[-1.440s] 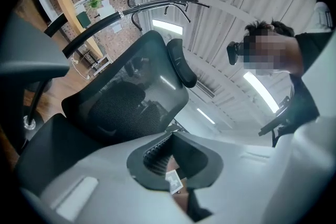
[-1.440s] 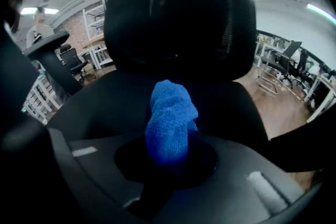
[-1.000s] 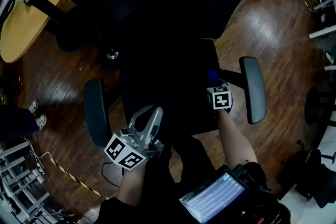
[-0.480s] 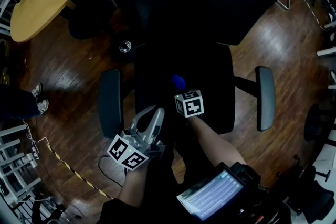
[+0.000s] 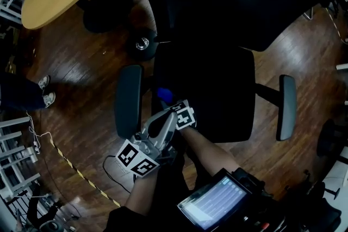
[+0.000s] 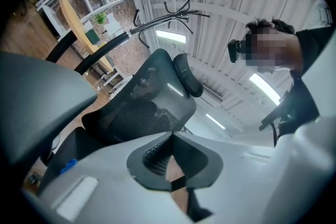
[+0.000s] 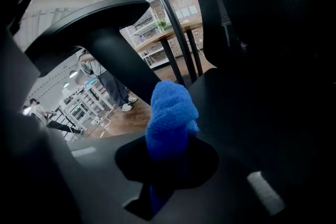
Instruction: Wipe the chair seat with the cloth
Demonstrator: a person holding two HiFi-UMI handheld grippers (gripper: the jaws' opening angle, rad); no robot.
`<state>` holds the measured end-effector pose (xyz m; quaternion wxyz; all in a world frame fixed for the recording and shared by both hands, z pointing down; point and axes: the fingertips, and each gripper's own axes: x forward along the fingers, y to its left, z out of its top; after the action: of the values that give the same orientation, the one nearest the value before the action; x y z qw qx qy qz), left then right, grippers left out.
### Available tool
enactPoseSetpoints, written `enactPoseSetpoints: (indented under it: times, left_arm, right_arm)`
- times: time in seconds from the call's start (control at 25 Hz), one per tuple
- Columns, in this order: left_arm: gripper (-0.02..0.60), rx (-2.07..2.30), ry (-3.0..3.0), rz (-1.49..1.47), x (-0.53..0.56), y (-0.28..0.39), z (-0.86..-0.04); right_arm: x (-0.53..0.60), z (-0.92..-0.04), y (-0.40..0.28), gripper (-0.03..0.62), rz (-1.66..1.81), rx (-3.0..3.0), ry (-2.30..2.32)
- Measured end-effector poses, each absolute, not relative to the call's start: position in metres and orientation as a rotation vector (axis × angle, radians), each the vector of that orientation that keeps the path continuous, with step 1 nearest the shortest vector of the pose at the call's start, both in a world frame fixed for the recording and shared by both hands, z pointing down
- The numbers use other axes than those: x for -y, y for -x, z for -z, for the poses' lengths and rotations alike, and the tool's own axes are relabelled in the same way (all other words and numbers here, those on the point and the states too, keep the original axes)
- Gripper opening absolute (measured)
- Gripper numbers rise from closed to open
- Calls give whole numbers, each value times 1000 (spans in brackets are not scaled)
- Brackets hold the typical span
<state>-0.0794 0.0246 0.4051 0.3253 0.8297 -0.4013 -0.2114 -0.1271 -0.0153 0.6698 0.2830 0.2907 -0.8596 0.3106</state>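
The right gripper (image 7: 168,156) has its jaws clamped on a fluffy blue cloth (image 7: 170,113), which protrudes forward from between them. The cloth lies at the left edge of the black padded chair seat (image 5: 217,95), just beside the dark grey left armrest (image 5: 129,100). The left gripper (image 6: 170,135) has its jaws closed together with nothing between them. It is held near the seat's front left corner, close beside the right gripper, and faces the black mesh backrest (image 6: 142,107). The chair stands on a dark wooden floor (image 5: 81,79).
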Motion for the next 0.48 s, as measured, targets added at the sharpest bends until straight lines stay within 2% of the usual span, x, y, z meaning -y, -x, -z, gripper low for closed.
enactPoseSetpoints:
  times: [0.2,0.48]
  left_arm:
    - [-6,1032,-2185,551,-22,79,-406]
    - [-8,994,-2197,521,-19,64,-415]
  right_arm:
    - [17,-683,95,48,-789,2260,-826]
    - [30,-691,-32,48,-797,2111,-1045]
